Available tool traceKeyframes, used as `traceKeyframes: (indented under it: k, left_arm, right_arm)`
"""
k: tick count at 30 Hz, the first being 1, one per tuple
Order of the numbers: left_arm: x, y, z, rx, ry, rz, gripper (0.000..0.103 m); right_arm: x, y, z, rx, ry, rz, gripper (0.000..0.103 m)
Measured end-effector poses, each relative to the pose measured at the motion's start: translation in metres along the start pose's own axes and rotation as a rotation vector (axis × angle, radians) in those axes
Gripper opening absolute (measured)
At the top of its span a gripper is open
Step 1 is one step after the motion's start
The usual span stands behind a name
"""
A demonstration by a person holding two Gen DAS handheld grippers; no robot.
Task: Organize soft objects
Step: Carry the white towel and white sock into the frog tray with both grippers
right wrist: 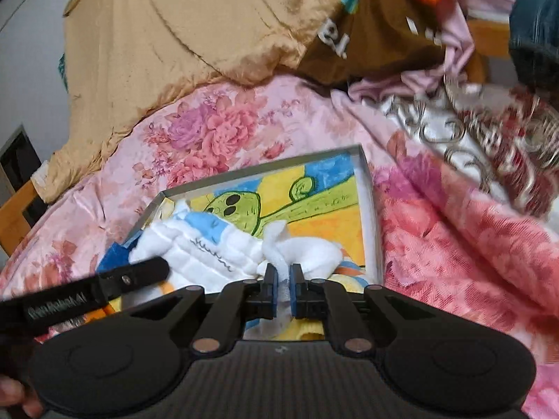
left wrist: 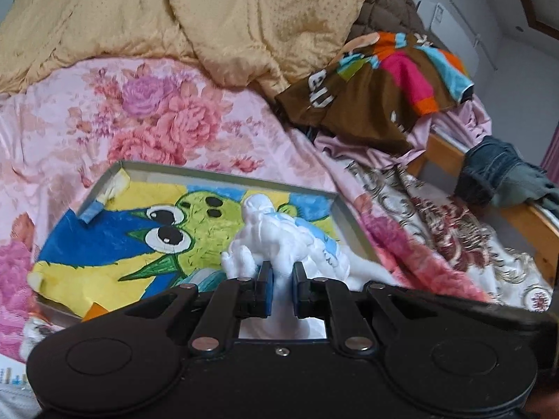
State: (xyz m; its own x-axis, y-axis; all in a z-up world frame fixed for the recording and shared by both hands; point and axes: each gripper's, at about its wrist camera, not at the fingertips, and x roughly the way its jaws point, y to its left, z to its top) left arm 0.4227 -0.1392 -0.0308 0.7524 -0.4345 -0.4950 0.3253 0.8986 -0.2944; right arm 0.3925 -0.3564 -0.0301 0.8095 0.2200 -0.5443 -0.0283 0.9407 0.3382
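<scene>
Two grippers pinch a white cloth over a painted tray

The left gripper (left wrist: pixel 282 272) and right gripper (right wrist: pixel 283 272), both clamped on the white cloth (right wrist: pixel 209 244), hold it above the tray (right wrist: pixel 367 181); "GenRobot.AI" shows at eight o'clock; brown lettered garment (right wrist: pixel 367 31) at one.

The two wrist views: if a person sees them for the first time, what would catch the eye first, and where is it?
Probably the white and blue cloth, pinched at two places by the left gripper and the right gripper, over a shallow tray. The tray is lined with a bright cartoon drawing and lies on the pink floral bedspread. Behind it a tan quilt is heaped, with a brown multicoloured garment at the right.
</scene>
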Motion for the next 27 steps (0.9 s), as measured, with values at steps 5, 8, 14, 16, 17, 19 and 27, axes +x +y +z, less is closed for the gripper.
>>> traceKeyframes:
  k: [5, 8, 14, 16, 17, 19, 27]
  left_arm:
    - [0.024, 0.011, -0.002, -0.025, 0.020, 0.022, 0.012]
    - [0.037, 0.010, 0.000, -0.011, 0.029, 0.042, 0.012]
    - [0.060, 0.007, -0.003, 0.026, 0.099, 0.100, 0.014]
    - [0.061, 0.008, -0.006, 0.018, 0.105, 0.106, 0.017]
    - [0.060, 0.009, -0.007, 0.013, 0.110, 0.110, 0.019]
    - [0.059, 0.012, -0.009, -0.009, 0.126, 0.119, 0.027]
    - [0.046, 0.017, -0.011, -0.021, 0.121, 0.142, 0.046]
  right_arm:
    - [0.013, -0.010, 0.007, 0.046, 0.051, 0.040, 0.010]
    - [0.018, -0.013, 0.007, 0.066, 0.078, 0.048, 0.011]
    - [0.022, -0.009, 0.004, 0.048, 0.110, 0.055, 0.031]
    - [0.023, -0.008, 0.004, 0.043, 0.111, 0.075, 0.049]
    - [0.022, -0.007, 0.004, 0.039, 0.108, 0.082, 0.055]
    - [0.022, -0.005, 0.003, 0.031, 0.108, 0.087, 0.057]
    - [0.011, -0.007, 0.006, 0.074, 0.066, 0.139, 0.084]
